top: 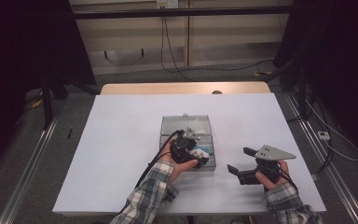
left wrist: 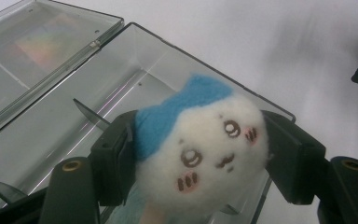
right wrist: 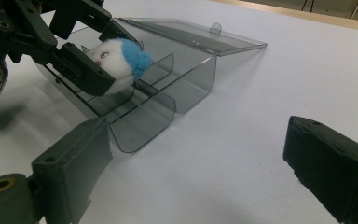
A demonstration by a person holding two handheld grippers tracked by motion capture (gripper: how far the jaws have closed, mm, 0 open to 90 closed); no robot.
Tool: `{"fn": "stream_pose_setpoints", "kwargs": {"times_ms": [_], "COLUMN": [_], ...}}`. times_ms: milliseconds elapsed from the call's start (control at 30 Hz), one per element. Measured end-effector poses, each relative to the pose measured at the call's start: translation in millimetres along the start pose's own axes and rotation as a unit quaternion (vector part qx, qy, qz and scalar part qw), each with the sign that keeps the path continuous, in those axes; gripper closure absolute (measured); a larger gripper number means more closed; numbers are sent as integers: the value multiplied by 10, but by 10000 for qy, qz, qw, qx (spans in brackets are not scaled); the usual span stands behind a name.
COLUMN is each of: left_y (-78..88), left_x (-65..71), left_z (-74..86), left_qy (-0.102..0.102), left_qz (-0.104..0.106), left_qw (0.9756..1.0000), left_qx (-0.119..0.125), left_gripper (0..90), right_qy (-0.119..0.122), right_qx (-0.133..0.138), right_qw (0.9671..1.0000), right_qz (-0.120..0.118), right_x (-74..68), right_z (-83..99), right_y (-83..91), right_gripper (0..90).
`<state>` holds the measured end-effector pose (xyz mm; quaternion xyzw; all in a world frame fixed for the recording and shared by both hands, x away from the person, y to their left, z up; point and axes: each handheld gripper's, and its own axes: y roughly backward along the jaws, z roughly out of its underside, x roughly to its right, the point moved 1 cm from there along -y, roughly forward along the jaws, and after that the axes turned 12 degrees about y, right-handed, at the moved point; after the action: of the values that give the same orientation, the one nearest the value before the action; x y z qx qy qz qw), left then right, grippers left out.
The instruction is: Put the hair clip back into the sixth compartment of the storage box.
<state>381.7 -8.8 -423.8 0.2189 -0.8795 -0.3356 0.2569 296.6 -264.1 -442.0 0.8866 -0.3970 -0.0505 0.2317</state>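
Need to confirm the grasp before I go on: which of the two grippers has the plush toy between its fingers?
The left gripper: its fingers press both sides of the white-and-blue plush toy over the clear plastic box. The right gripper stands open, nothing between its fingers.

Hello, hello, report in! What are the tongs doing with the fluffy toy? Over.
Left tongs shut on plush toy, over the open clear box. Right tongs open, empty, beside the box. Nothing in the way.
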Motion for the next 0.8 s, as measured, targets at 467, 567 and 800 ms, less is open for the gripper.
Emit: {"fn": "stream_pose_setpoints", "kwargs": {"times_ms": [467, 567, 800], "left_y": [-50, -61, -69], "left_x": [63, 74, 77], "left_z": [3, 5, 4], "left_qy": [-59, -70, -62], "left_qz": [47, 58, 77], "left_qw": [10000, 10000, 10000], "left_qx": [-30, -35, -14], "left_gripper": [327, 326, 324], "right_qy": [-11, -10, -9], "right_qx": [-19, -20, -27], "right_qw": [10000, 10000, 10000], "right_qz": [-14, -15, -19], "right_x": [0, 0, -2], "right_z": [4, 5, 6], "right_y": [-3, -3, -6], "right_gripper": [73, 73, 75]}}
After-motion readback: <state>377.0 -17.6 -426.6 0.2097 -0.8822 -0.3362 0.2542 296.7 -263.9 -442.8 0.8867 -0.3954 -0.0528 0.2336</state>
